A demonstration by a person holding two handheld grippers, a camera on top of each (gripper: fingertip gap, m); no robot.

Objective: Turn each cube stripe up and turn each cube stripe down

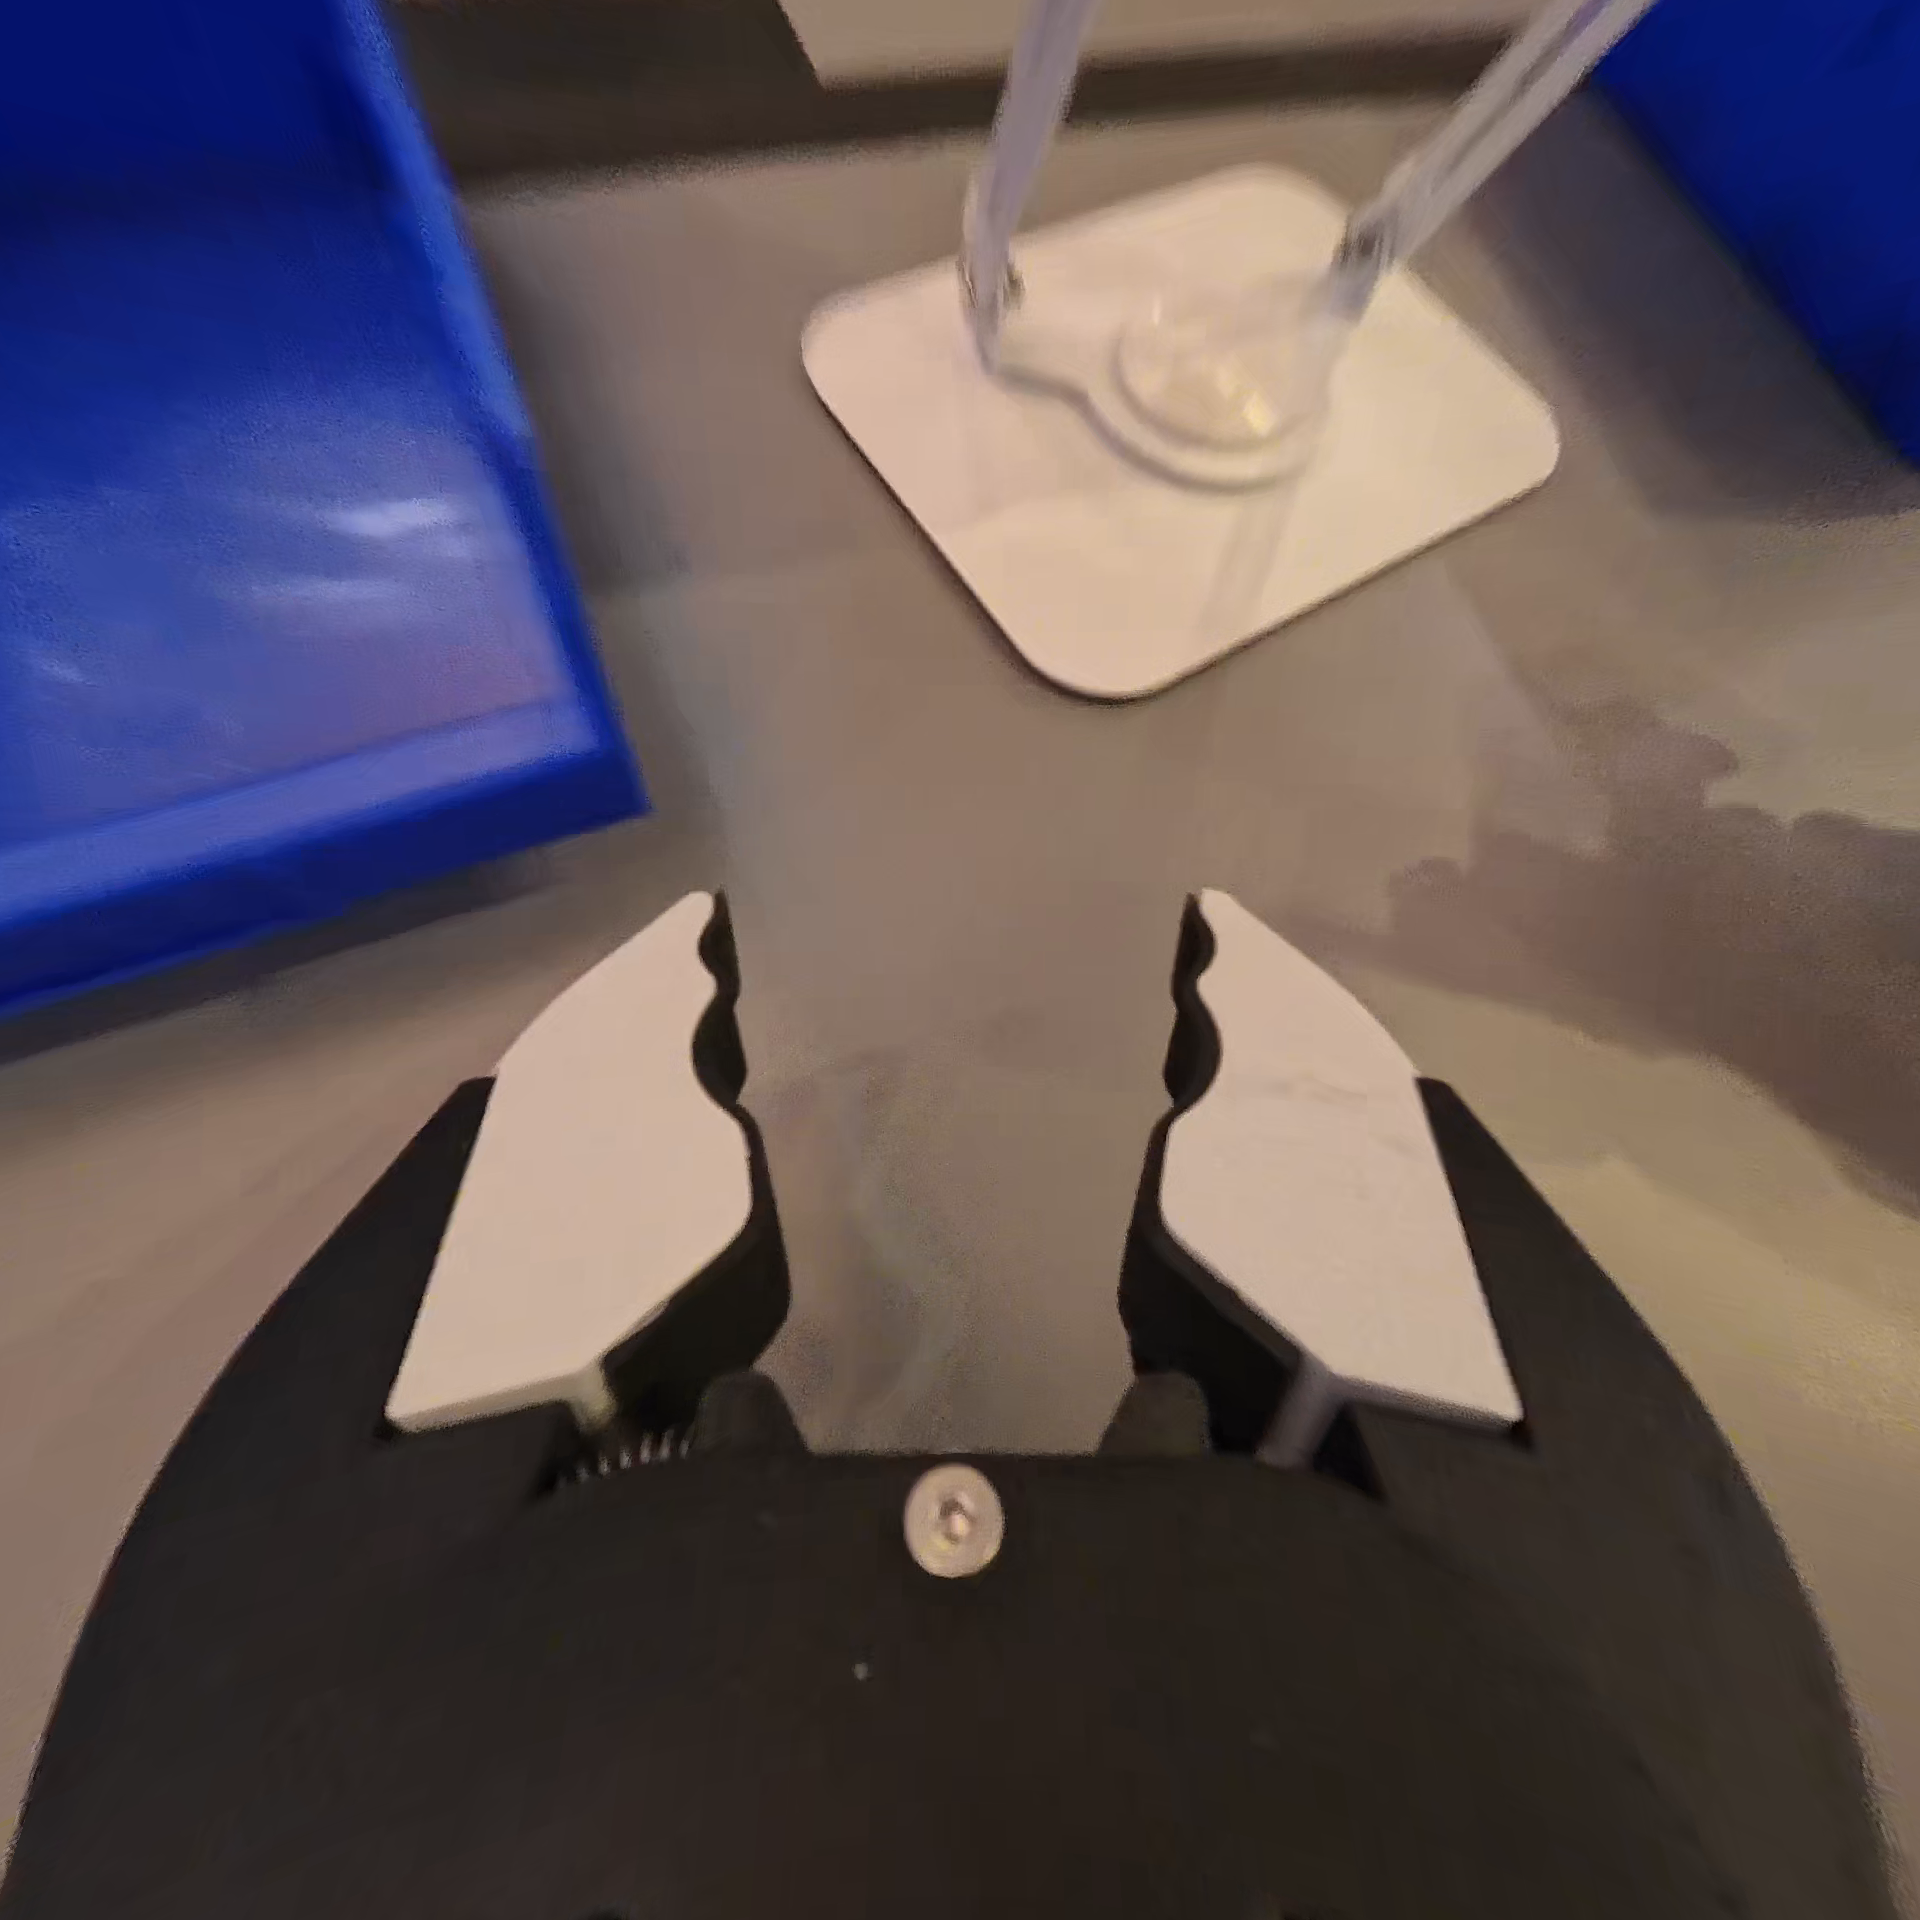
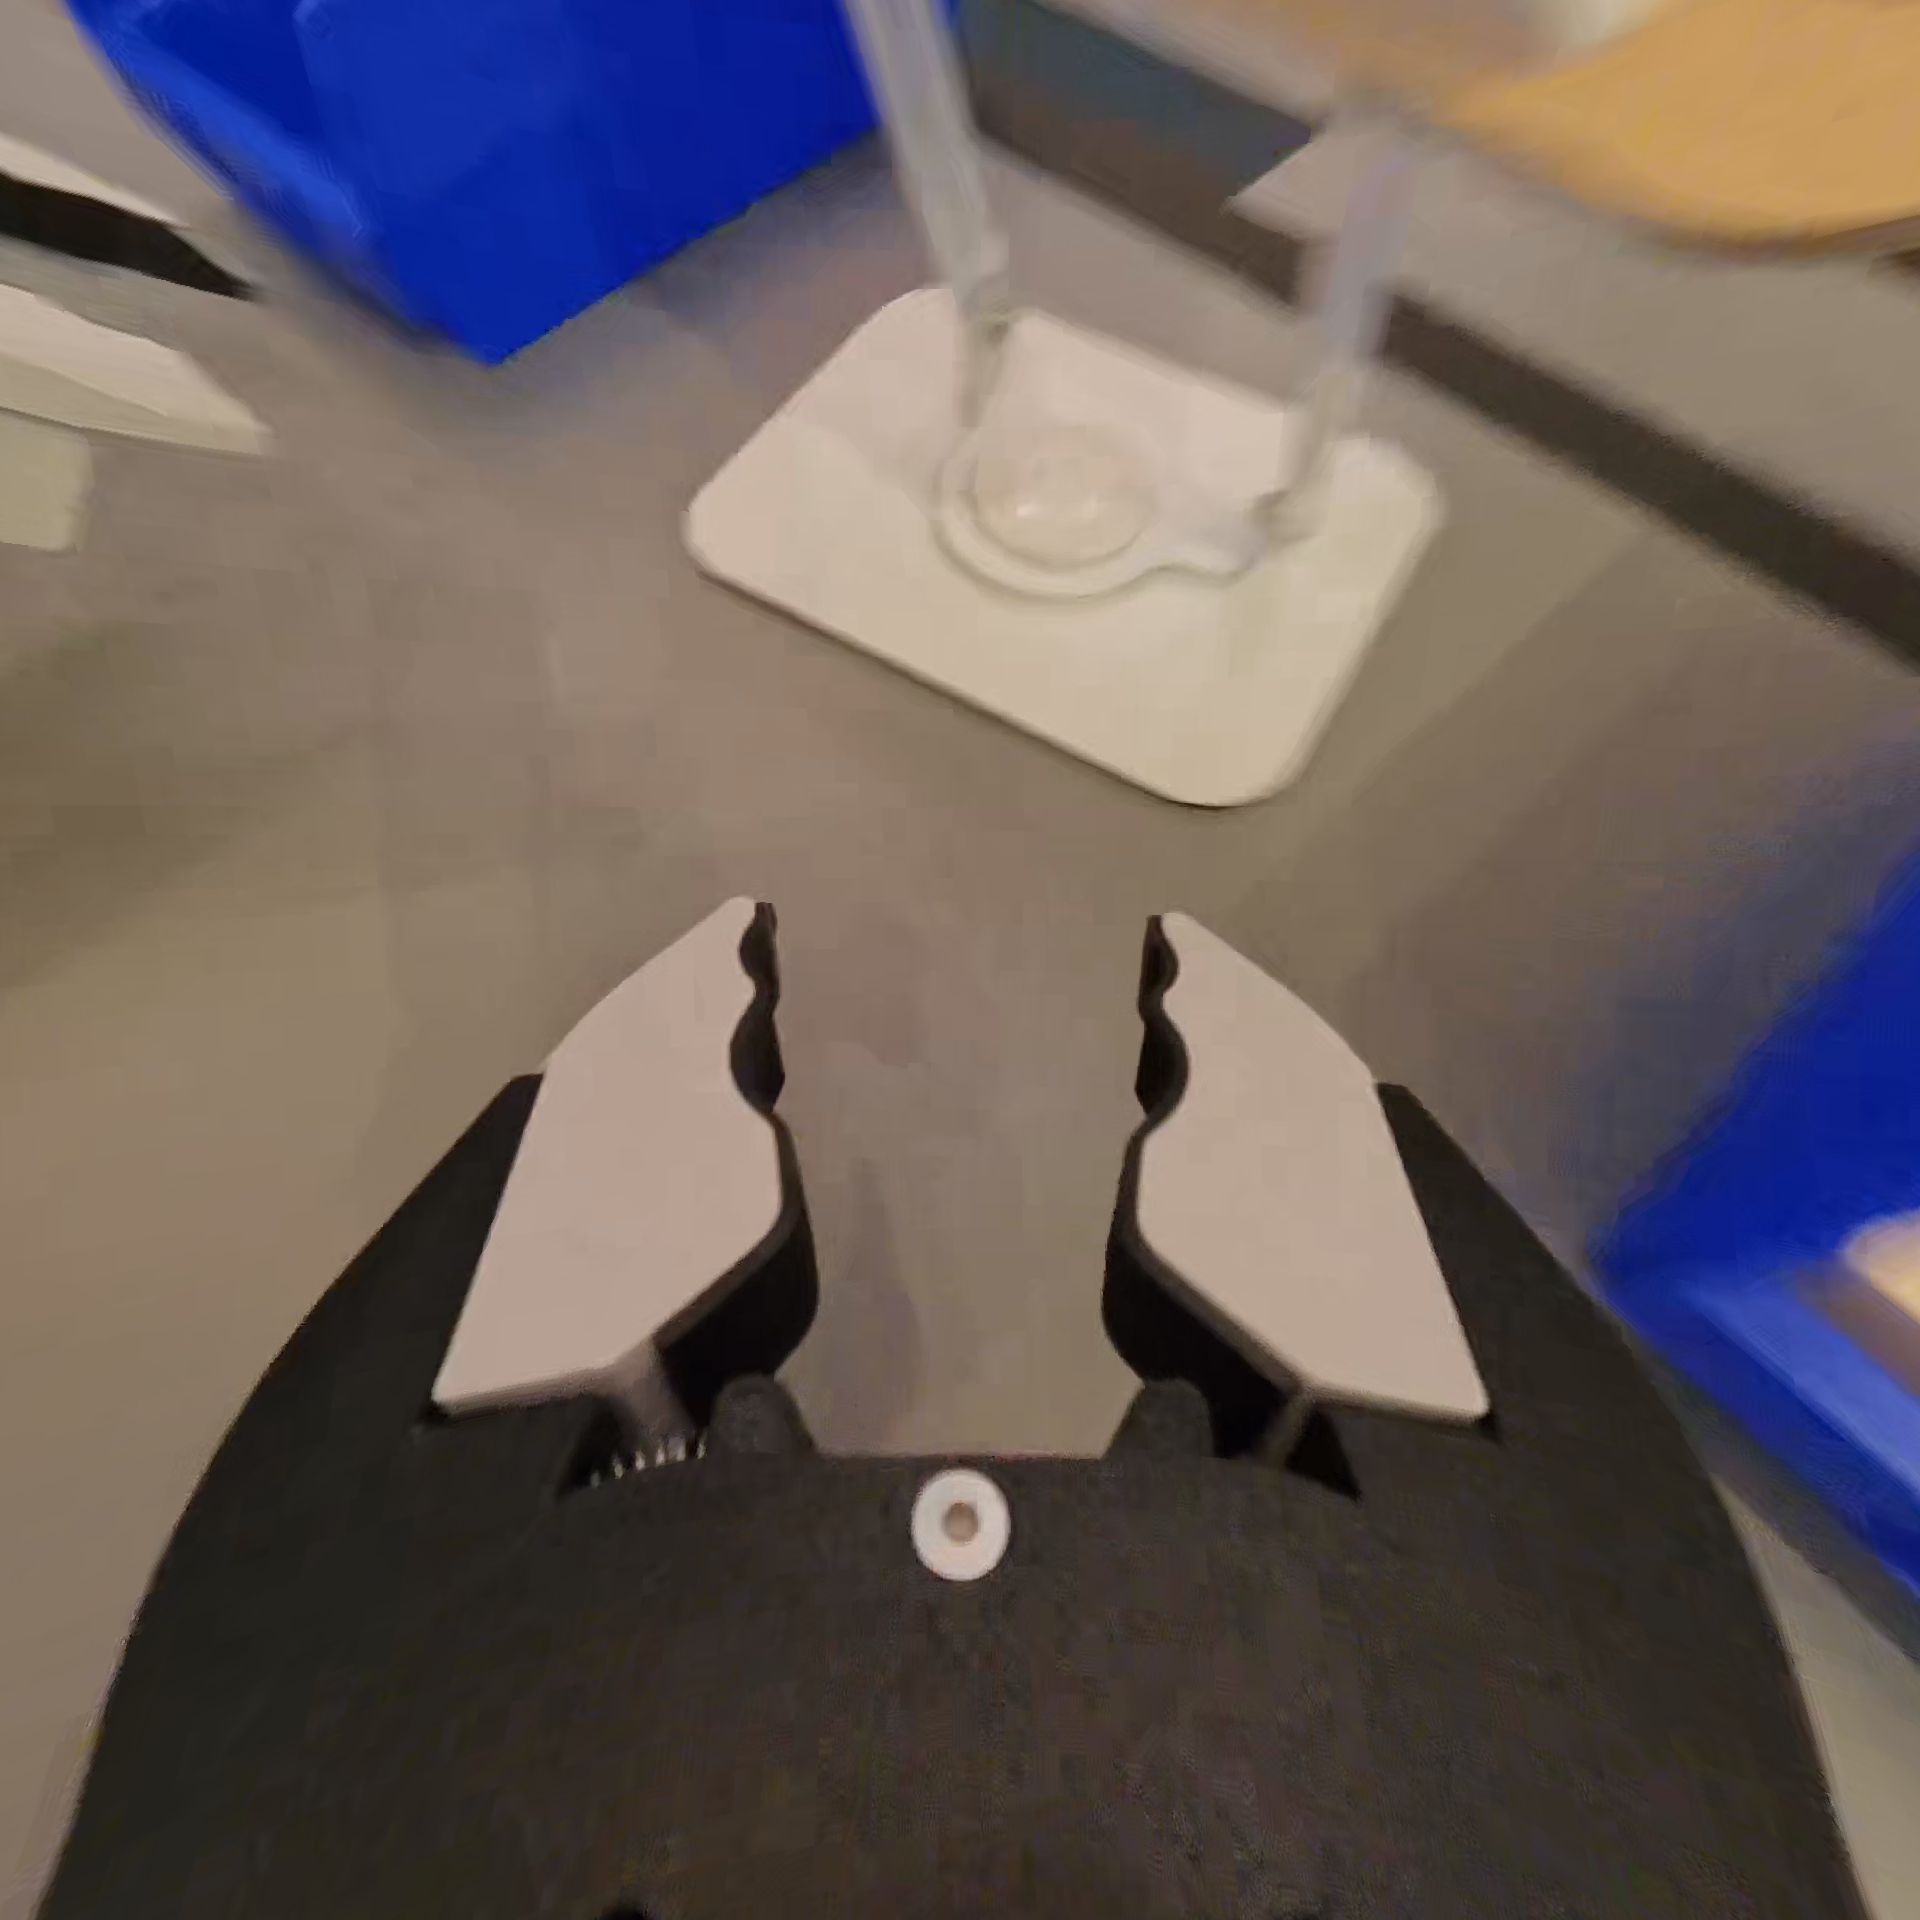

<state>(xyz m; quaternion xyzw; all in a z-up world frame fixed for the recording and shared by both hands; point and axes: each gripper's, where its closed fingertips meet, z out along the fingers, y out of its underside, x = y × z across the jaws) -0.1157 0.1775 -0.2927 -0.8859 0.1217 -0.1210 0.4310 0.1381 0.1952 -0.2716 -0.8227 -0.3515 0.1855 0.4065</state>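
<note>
Left wrist view showed us our left gripper [image 1: 956, 904] over the grey table [image 1: 935, 790], with its two white fingers [image 1: 623, 1122] wide apart and nothing between them but bare table. Ahead sat a white mat [image 1: 1143, 582] with a clear stand [image 1: 1205, 384] on it, and two clear legs went up from the stand out of the picture. A blue bin [image 1: 260, 520] lay to the left, close to the gripper, and another blue thing [image 1: 1787, 187] showed at the far right edge.

Right wrist view showed us our right gripper [image 2: 956, 914], and its fingers [image 2: 1268, 1143] were apart too, holding nothing. We saw the same white mat [image 2: 1091, 686] and clear stand [image 2: 1049, 520] ahead of it. One blue bin [image 2: 499, 156] stood far off to the left and one blue bin [image 2: 1787, 1299] was near on the right. Both pictures were blurry. We could not see any cube in either view, so we could not tell where the cubes were
</note>
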